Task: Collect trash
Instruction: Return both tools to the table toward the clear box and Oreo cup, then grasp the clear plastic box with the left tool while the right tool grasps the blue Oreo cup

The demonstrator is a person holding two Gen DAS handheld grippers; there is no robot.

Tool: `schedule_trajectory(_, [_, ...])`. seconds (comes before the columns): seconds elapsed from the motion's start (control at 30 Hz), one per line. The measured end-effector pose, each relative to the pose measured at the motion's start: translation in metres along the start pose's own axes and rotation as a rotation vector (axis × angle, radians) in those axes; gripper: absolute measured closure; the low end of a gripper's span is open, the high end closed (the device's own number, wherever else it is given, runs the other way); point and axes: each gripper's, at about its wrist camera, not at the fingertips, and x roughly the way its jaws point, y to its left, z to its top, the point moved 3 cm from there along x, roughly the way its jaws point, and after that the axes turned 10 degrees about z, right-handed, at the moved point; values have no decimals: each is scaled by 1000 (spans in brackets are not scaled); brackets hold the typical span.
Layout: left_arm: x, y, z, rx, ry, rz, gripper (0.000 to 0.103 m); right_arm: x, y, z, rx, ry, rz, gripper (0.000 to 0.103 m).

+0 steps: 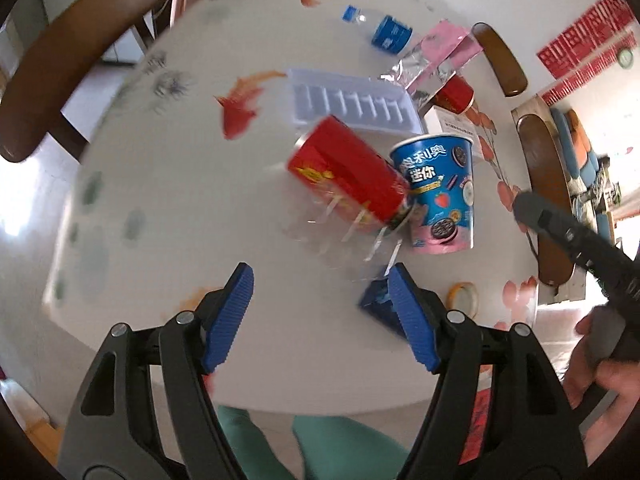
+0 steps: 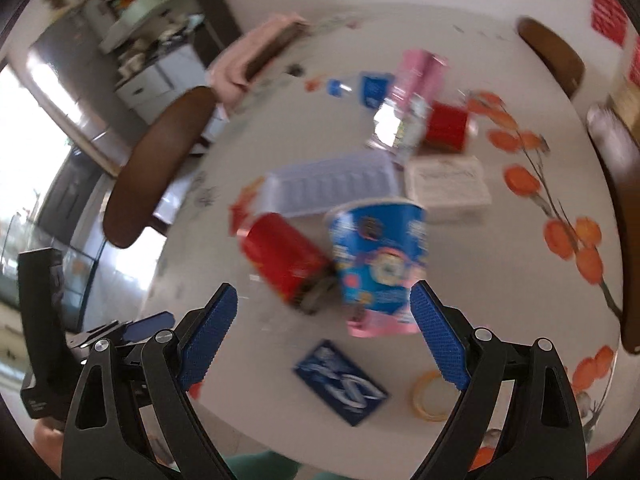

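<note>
On the round white table [image 1: 180,208] a red can [image 1: 348,172] lies on its side against an upright blue cookie cup [image 1: 444,188]. Both show blurred in the right wrist view, the can [image 2: 284,260] left of the cup [image 2: 380,256]. A dark blue pack [image 2: 340,380] and a tape roll [image 2: 430,396] lie nearer the front edge. My left gripper [image 1: 320,270] hangs open above the table, nothing between its pads. My right gripper [image 2: 323,288] is open and empty too, above the can and cup.
Farther back are a white ridged plastic tray [image 1: 352,106], a water bottle [image 1: 384,30], a pink foil wrapper [image 1: 440,56], a second red can [image 1: 454,94] and a white box [image 1: 452,122]. Brown chair backs [image 2: 160,160] ring the table. A hand [image 1: 600,360] holds the other tool at right.
</note>
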Motion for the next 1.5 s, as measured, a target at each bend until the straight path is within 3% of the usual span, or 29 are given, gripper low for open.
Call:
schedule_trajectory(0.17, [20,-21,9,-38,29,28,28,25,-32,1,35,53,13,15])
schedule_trajectory(0.4, [51,-29,22,-121,76,83,29,68,-53,8,47,153,58,17])
schedule_trajectory(0.67, [75,-31,21,-179,136,66,30,102,-66,13,27,245,64,17])
schedule_trajectory(0.73, [83,-33,18,-195,162,42,43,111,-68,11,25,270,73,22])
schedule_trajectory(0.9, [91,-35,16,-202,176,41,45,112,-70,11,20,287,101,25])
schedule_trajectory(1.13, [81,-23,19,-194,150,20,66,98,-79,18,35,275,152,26])
schedule_trajectory(1.5, [42,4,10,-205,63,-4,71,56,-53,28,0,200,233,26])
